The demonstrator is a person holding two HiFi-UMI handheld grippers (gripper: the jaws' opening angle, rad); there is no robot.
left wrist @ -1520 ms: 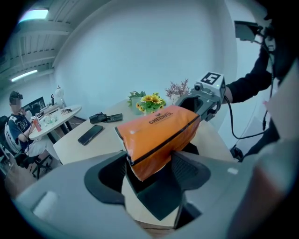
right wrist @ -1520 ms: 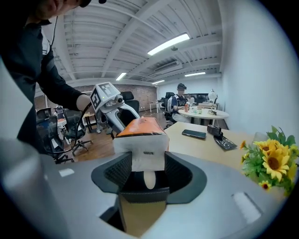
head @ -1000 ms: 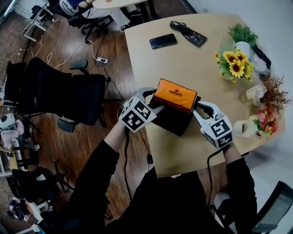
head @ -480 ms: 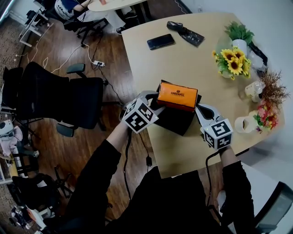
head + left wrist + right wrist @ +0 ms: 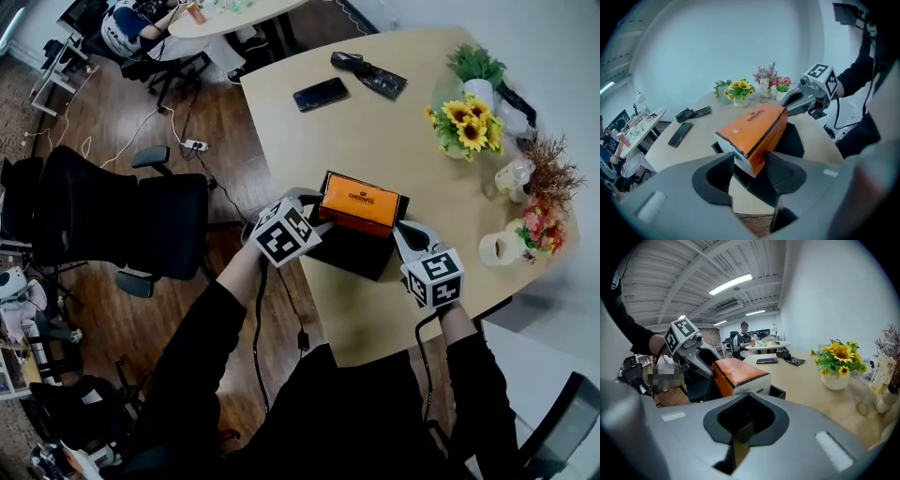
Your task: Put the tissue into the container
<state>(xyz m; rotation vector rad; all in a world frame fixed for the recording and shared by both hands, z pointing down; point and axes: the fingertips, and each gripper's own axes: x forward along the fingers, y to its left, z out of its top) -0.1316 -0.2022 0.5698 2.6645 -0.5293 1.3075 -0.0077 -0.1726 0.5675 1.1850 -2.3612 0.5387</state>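
Observation:
An orange tissue pack lies tilted over a black open container near the table's front edge. My left gripper is shut on the pack's left end; in the left gripper view the pack sits pinched between both pads, above the container. My right gripper is at the pack's right end, shut with nothing between its jaws. In the right gripper view the closed tips point at the pack and the container's rim just beyond them.
On the tan table lie a phone and a black pouch at the back. A sunflower pot, dried flowers and a white roll stand at the right. A black office chair is on the floor at the left.
The right gripper's jaws have closed and now sit empty beside the pack's right end. The left gripper keeps its hold on the pack over the container.

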